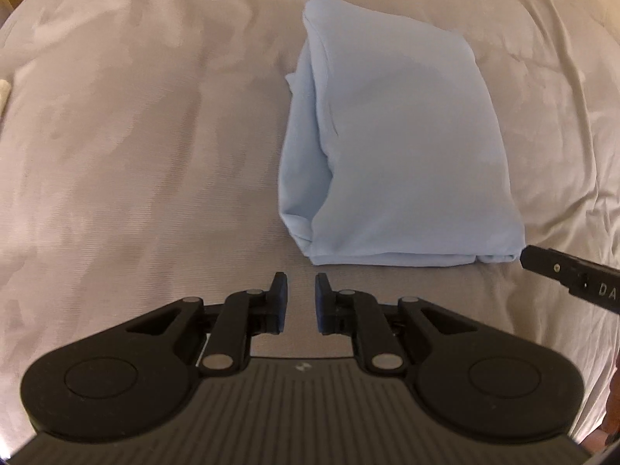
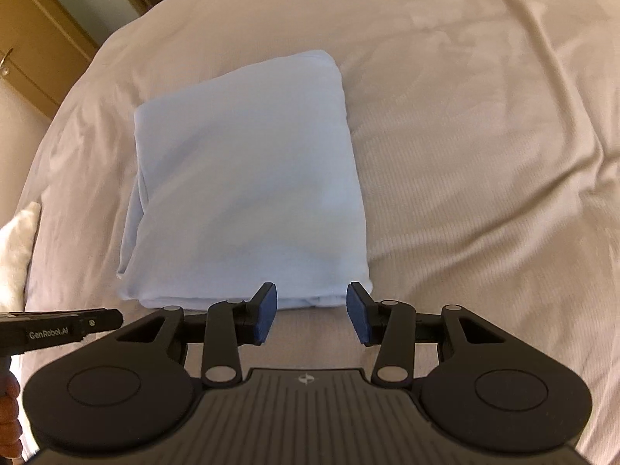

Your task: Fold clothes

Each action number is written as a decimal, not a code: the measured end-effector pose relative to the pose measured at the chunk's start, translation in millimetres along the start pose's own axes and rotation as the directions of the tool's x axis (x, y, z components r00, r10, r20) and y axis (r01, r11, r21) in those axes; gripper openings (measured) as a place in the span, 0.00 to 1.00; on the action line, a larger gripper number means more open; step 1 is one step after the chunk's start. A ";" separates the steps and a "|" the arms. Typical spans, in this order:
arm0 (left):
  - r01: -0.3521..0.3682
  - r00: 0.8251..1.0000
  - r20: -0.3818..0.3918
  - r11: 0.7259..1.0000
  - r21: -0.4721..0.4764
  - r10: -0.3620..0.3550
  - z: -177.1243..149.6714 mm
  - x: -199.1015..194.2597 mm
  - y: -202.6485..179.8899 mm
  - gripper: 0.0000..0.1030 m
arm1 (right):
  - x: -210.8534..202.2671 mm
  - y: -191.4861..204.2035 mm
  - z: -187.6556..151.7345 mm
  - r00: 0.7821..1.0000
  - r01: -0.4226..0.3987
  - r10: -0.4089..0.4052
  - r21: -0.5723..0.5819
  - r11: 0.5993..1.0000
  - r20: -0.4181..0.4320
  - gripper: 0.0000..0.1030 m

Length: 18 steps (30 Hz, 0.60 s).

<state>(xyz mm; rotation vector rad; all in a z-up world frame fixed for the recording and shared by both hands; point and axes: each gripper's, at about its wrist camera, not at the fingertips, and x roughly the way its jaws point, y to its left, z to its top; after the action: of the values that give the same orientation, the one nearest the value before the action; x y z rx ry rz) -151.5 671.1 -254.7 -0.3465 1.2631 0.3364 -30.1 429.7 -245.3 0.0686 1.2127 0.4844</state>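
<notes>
Pale blue cloth garment folded into compact rectangle on beige bedspread; beside near edge, left gripper narrow, right gripper half-wide, both empty.

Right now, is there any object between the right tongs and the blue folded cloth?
No. Only bare bed sheet lies between the right tongs and the near edge of the blue folded cloth. The left tongs are off to one side.

Both claws pointed steeply downward, the left claw with its blue-padded fingers drawn close to a narrow, empty gap, the right claw with its fingers parted about halfway and gripping nothing, while bare knuckles showed beneath the left claw's handle.
</notes>
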 end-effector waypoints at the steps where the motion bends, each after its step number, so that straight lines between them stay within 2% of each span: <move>1: -0.004 1.000 0.000 1.000 0.002 0.004 -0.8 -2.0 2.4 0.11 | 0.7 8.2 1.9 1.000 0.001 -0.001 0.004 1.000 0.004 0.44; 9: 0.010 1.000 0.004 0.999 0.036 -0.010 -2.5 -7.1 12.1 0.10 | -4.8 33.2 -6.3 0.999 0.020 -0.021 0.042 0.999 0.025 0.44; 11: 0.049 0.998 0.031 0.998 0.039 -0.050 -2.7 -14.0 14.7 0.10 | -0.7 33.1 -7.2 0.999 0.024 -0.025 0.050 0.998 0.019 0.44; 15: 0.151 0.975 0.150 0.985 0.087 -0.163 0.3 -33.0 9.4 0.10 | 4.3 29.9 2.9 0.999 0.028 -0.029 0.035 0.999 0.029 0.44; 18: 0.170 0.955 0.221 0.976 0.137 -0.198 8.3 -36.1 0.8 0.10 | 12.9 29.7 20.6 0.999 0.010 -0.010 -0.005 1.000 0.048 0.44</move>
<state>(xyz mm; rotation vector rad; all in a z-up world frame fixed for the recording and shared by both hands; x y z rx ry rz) -154.3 673.4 -217.9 -0.3123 1.0057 0.1373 -17.6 465.7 -240.1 0.0693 1.1643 0.4742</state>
